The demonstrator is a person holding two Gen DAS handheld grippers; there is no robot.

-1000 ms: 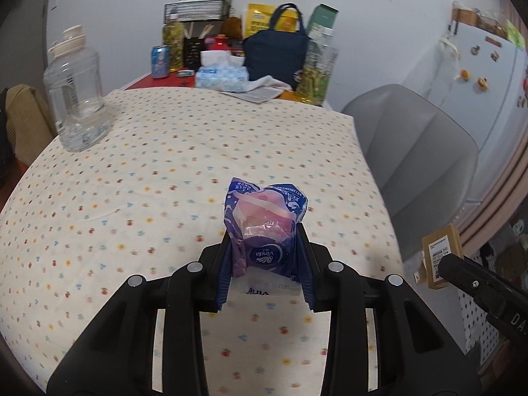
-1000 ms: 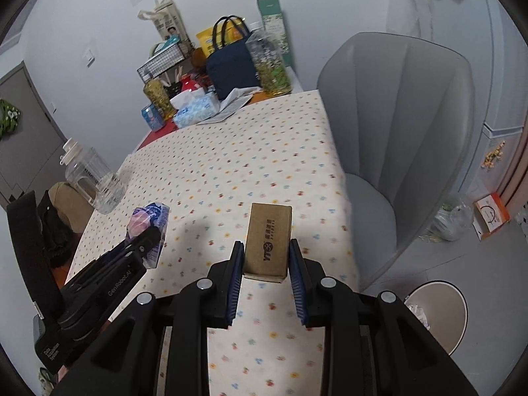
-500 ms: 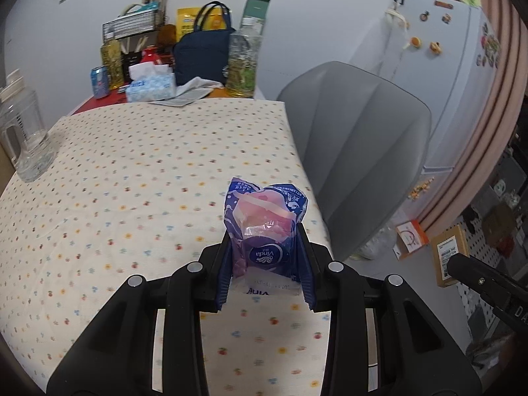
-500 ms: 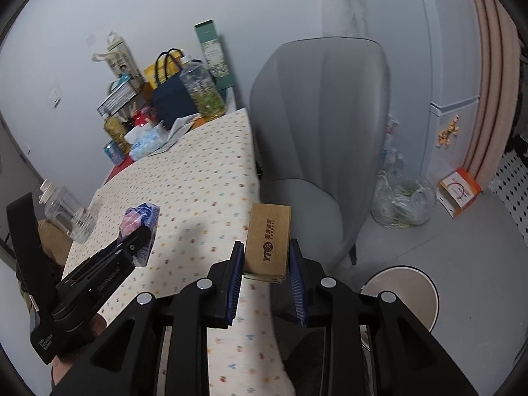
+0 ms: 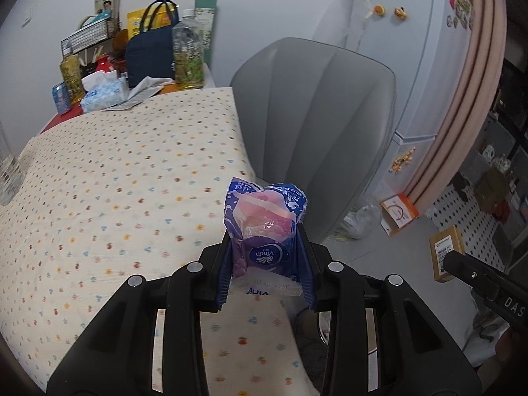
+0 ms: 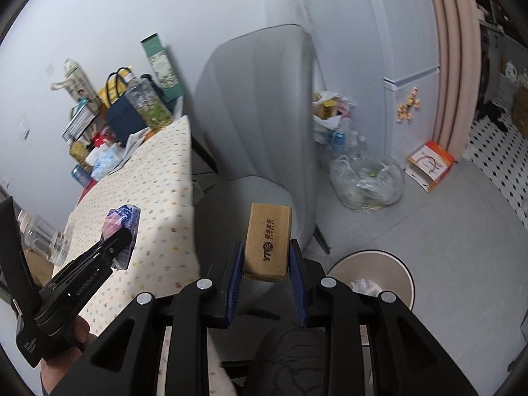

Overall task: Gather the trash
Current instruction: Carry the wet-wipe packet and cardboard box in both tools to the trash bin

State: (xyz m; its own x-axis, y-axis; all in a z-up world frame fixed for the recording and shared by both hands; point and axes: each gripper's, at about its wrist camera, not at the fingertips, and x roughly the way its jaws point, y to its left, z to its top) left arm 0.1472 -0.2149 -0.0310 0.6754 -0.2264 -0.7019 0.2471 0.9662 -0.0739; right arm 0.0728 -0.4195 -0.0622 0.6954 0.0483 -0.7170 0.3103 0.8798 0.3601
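Observation:
My left gripper (image 5: 265, 247) is shut on a blue and pink Vinda tissue packet (image 5: 264, 227), held above the right edge of the dotted tablecloth (image 5: 115, 181). The packet also shows in the right wrist view (image 6: 122, 221). My right gripper (image 6: 266, 254) is shut on a small brown cardboard box (image 6: 269, 241), held in the air beyond the table edge, above the grey chair seat. The box also shows in the left wrist view (image 5: 445, 252). A round beige trash bin (image 6: 379, 277) with a white liner stands on the floor below and to the right of the right gripper.
A grey chair (image 6: 257, 125) stands by the table. A clear bag of bottles (image 6: 366, 178) and an orange and white box (image 6: 429, 165) lie on the floor by the fridge (image 5: 412, 66). Bags, bottles and a tissue pack (image 5: 102, 94) crowd the table's far end.
Both grippers have swung to the right, away from the table and toward the chair and floor, with their loads still held. The trash bin now sits nearer the right gripper.

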